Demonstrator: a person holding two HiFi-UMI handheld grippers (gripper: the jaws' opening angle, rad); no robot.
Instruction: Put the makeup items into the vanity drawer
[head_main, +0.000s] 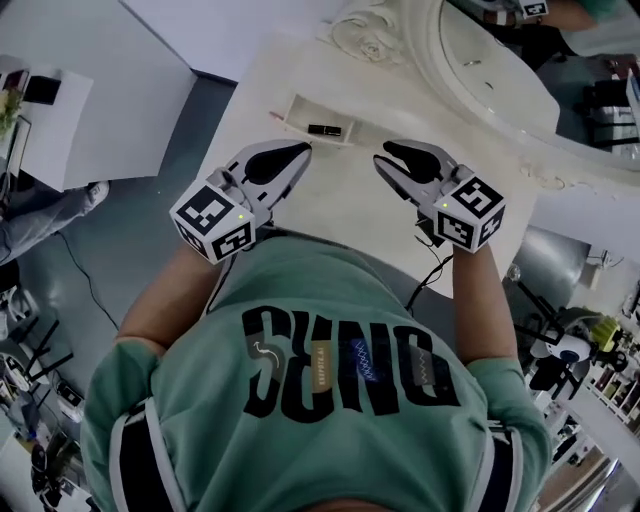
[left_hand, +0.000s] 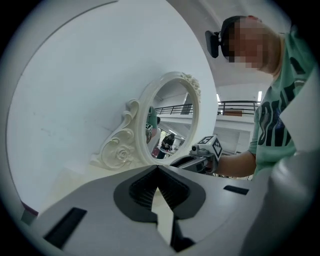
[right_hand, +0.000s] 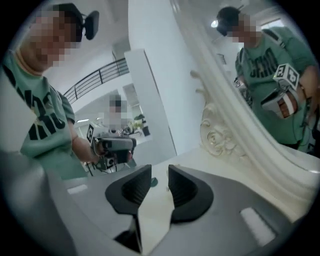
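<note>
You stand over a white vanity top (head_main: 340, 215) with a claw in each hand, both held just above its bare surface and pointing away from you; your left gripper (head_main: 300, 153) has its jaws pressed together at the tips with nothing between them; your right gripper (head_main: 386, 156) has its jaws parted with only bare tabletop showing in the gap, so neither carries anything; just beyond the two claws a narrow drawer (head_main: 298, 107) stands open, and one slim dark makeup item (head_main: 324, 130) lies lengthwise inside it; no other makeup shows on the vanity top from here, so the job looks close to done, with closing the drawer the likely remainder; the main risk lies in that push: the closed left claw offers only a narrow point, and if it meets the drawer's edge off-centre the drawer may skew and jam, or the claw may slip over the rim and knock the dark item; a sudden shove may also send the item sliding against the drawer wall; the ornate mirror frame (head_main: 372, 38) rises close behind the drawer, so a reach that overshoots could strike its carved scrollwork; the two claws sit near each other, and moving both toward the small drawer at once risks them bumping together
</note>
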